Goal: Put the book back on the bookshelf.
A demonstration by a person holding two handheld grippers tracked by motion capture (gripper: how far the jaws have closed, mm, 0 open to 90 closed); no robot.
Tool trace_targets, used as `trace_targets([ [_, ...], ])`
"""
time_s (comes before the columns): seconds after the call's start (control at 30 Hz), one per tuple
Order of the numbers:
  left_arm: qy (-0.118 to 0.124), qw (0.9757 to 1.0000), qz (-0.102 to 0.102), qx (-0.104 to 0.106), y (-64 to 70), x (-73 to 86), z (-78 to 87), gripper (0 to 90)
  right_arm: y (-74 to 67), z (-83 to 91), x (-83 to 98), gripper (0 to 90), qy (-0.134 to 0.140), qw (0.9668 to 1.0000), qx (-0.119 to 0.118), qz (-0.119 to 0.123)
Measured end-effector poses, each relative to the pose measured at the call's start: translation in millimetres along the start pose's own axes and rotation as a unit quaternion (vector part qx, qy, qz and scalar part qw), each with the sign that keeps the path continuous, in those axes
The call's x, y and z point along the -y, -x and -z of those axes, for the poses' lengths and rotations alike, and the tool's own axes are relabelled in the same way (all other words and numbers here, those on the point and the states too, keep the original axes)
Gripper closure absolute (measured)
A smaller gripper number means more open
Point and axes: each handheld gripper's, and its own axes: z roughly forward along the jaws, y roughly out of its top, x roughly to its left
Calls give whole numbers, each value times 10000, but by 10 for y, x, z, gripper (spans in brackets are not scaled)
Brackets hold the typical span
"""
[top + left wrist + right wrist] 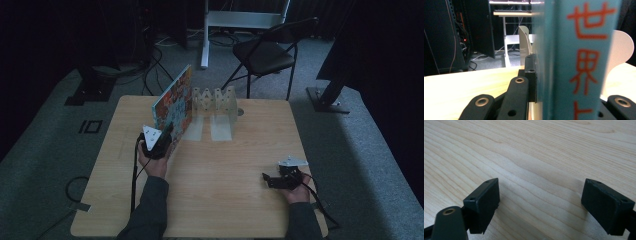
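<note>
Where grey carpet spreads, wooden table (235, 165), black chair (265, 55)

A dim lab or studio: black curtains, floor cables (150, 70) at 11 o'clock, folding chair (265, 55) at 1 o'clock, wooden table (225, 165).

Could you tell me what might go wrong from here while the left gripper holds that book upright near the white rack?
1. The left gripper clamps the book low, at its spine end; the tall cover could tip or twist in the jaws.
2. The white rack looks light; a nudge from the book may push it along the table.
3. The right gripper rests open and apart, so nothing steadies the rack.
</note>
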Motion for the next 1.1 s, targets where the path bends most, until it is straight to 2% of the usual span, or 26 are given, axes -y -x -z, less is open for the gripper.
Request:
trace_targets([
  [0.6,29,9999,-23,-97,50,60,-41,811,0,0,0,149,-1,10000,-1,2],
  [0.83,29,9999,-66,-105,63,82,-26,810,0,0,0,149,1,10000,1,9],
  [1.1,20,9999,-22,-116,72,131,5,810,0,0,0,149,0,10000,2,10],
])
